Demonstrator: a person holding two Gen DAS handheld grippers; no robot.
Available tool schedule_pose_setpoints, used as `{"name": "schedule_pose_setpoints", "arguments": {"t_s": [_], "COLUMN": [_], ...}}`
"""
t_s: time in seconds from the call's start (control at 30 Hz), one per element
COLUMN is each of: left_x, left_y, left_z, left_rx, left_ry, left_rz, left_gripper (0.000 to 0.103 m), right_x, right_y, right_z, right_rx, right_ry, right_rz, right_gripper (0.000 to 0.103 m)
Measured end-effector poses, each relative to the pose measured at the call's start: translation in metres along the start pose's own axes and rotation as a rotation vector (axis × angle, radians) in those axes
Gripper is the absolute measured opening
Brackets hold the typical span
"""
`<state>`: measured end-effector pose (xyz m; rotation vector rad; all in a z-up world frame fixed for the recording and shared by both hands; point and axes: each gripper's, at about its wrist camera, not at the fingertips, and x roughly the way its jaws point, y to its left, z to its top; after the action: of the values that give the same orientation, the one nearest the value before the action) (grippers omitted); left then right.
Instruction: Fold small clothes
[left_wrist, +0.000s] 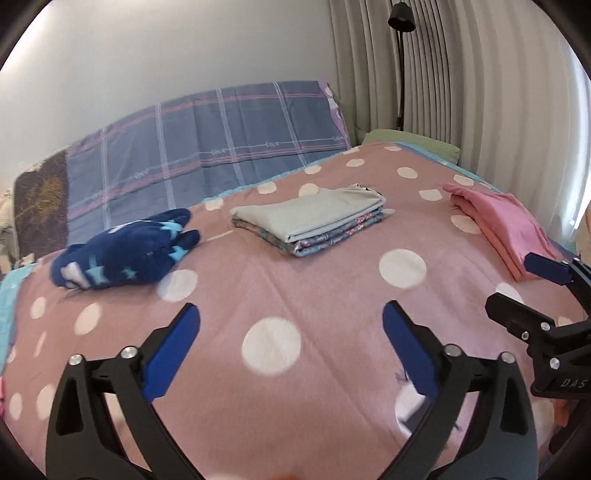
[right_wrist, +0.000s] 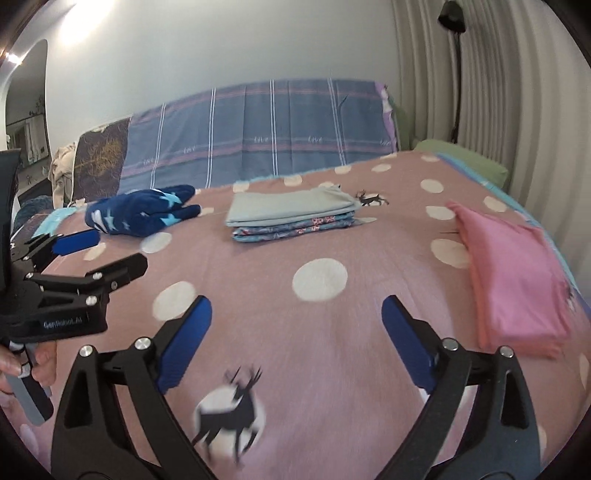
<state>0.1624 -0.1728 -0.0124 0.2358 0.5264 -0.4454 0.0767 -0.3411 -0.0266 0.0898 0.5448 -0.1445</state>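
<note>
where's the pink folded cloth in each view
Left wrist: pink folded cloth at the right edge, just beyond the right gripper.
Right wrist: on the right, beyond that gripper's right finger.
Shared landmark: the folded stack mid-bed, to its left in both.

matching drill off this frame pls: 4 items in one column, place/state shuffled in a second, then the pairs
Items
1. navy star-print garment
2. folded stack
3. pink garment
4. left gripper

Place or state
A. folded, at the bed's right edge
B. open, nothing between its fingers
C. crumpled, unfolded, far left
D. neat pile in the middle, pale grey piece on top

Pairs: 1-C, 2-D, 3-A, 4-B
</note>
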Motion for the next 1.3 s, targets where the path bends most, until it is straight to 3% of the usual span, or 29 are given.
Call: {"name": "schedule_pose_setpoints", "arguments": {"t_s": [0.23,0.53,0.97,1.3], "left_x": [-0.063,-0.107,-0.123,-0.126], "left_y": [-0.012,-0.005,0.009,0.007], "left_z": [-0.02,-0.044,-0.064,-0.067], "left_rx": [0.004,-0.072,-0.159,-0.145], "left_ry": [-0.049,-0.063,-0.008,-0.001], "left_rz": [0.03,0.07,0.06,0.078], "left_gripper": [0.102,0.102,0.102,0.102], "right_x": [-0.054,-0.099,-0.123,-0.12], "right_y": [0.01,0.023,0.038,0.042], "right_z": [-0.018,-0.025,-0.033,-0.036], "right_rx": [0.048,0.058,0.031,0.033], "right_ry": [0.021,-0.004,-0.019,-0.007], "right_rz": [-0.02,-0.048,-0.034,-0.014], "right_gripper": [0.096,0.096,0.096,0.096]}}
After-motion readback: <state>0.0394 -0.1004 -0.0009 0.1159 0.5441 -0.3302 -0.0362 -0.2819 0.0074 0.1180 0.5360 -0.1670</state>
